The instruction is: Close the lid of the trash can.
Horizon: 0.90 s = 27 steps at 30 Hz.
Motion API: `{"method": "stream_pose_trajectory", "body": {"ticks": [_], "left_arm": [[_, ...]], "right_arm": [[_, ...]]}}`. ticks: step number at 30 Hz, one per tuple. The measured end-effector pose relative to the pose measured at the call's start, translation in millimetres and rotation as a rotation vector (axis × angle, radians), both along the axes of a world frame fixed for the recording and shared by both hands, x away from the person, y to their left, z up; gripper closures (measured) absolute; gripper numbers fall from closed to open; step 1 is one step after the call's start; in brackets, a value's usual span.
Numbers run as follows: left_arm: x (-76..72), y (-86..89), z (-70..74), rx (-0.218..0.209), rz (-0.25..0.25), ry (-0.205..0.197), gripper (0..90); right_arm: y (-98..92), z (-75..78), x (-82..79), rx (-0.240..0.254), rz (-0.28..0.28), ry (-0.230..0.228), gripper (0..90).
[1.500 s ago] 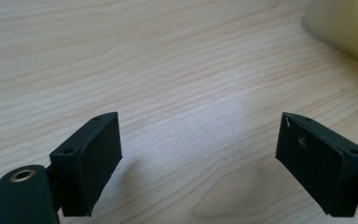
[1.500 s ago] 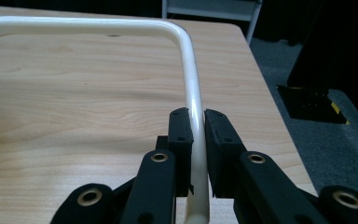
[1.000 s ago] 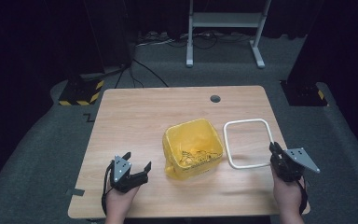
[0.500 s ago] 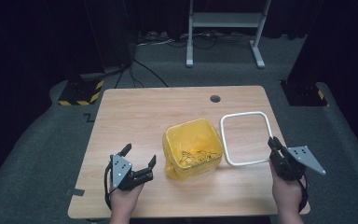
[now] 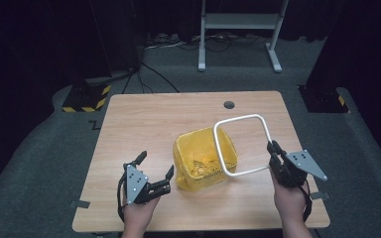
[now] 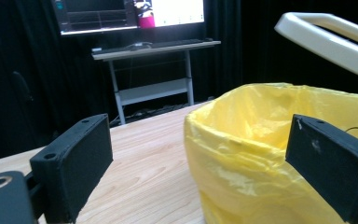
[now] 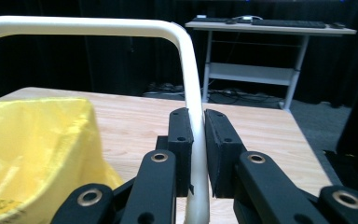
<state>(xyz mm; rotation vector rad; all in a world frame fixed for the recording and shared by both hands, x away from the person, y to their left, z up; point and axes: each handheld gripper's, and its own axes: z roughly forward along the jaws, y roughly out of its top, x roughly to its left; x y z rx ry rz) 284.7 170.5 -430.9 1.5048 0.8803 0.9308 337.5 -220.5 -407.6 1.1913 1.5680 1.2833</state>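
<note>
One white frame [image 5: 243, 145] clamped in the right tool [image 5: 273, 149]; left tool [image 5: 155, 170] spread beside one yellow bag [image 5: 201, 161].

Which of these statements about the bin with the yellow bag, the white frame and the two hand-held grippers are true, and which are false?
1. The right hand-held gripper is shut on the white frame. True.
2. The white frame lies flat on the table. False: it is lifted and tilted, partly over the bin with the yellow bag.
3. The left hand-held gripper is open and holds nothing. True.
4. The yellow bag is blue inside. False: it is yellow throughout.
5. The left hand-held gripper grips the bag's rim. False: its jaws stand apart beside the bin, not pressing on it.
</note>
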Motion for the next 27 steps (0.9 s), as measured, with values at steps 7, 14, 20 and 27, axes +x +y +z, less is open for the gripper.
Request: {"method": "stream_pose_trajectory", "body": {"ticks": [7, 14, 20, 27], "left_arm": [[-0.1, -7.8, 4.0, 0.002, -0.006, -0.013, 7.5], [2.3, -9.4, 12.5, 0.0, -0.005, -0.034, 7.8], [3.7, -14.4, 21.3, 0.0, -0.018, -0.058, 8.2], [7.0, -17.2, 22.9, 0.011, -0.021, -0.063, 8.3]], "right_arm": [[28.9, 6.7, 4.0, -0.019, 0.057, -0.004, 81.6], [47.4, 9.7, 8.5, -0.027, 0.085, 0.0, 81.7], [62.6, 10.6, 14.8, -0.036, 0.107, 0.013, 81.7], [77.0, 7.9, 19.4, -0.056, 0.127, 0.033, 81.7]]}}
